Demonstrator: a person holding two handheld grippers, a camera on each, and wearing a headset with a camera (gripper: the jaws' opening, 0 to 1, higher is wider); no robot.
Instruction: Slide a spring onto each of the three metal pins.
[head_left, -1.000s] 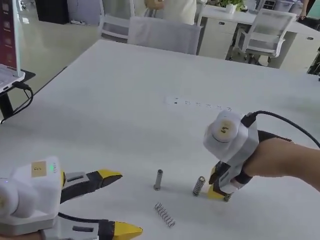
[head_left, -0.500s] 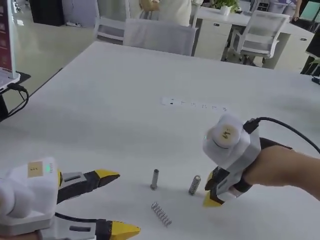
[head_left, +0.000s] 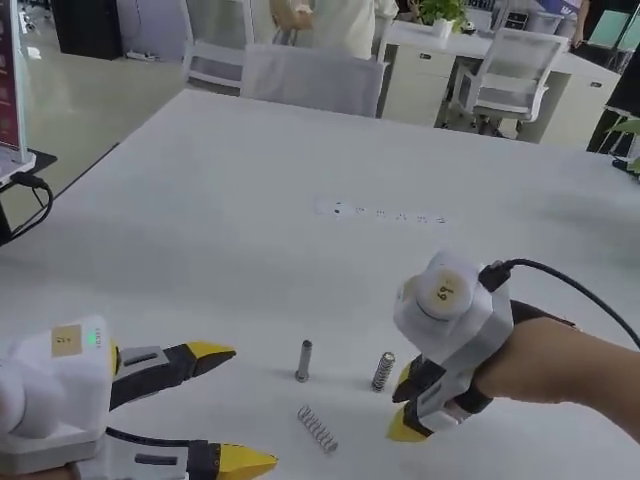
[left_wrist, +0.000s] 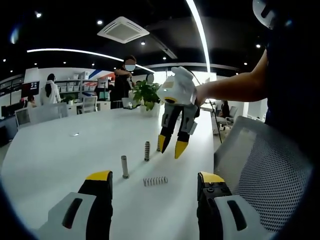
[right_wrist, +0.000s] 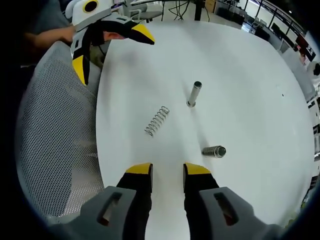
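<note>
White table (head_left: 250, 180) carries a bare pin (head_left: 303, 360), a sprung pin (head_left: 383, 371) and a loose spring (head_left: 317, 428), and the right gripper (head_left: 405, 408), jaws apart and empty, has lifted away from the sprung pin, so the loose spring looks next; the left gripper (head_left: 245, 407) waits with jaws wide apart.

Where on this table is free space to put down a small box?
Bare: the wide table stretch between the row of small marks and the bare pin, and beyond the marks. Crowded: around that pin, the spring-covered pin and loose spring, between left tongs and right tongs.
</note>
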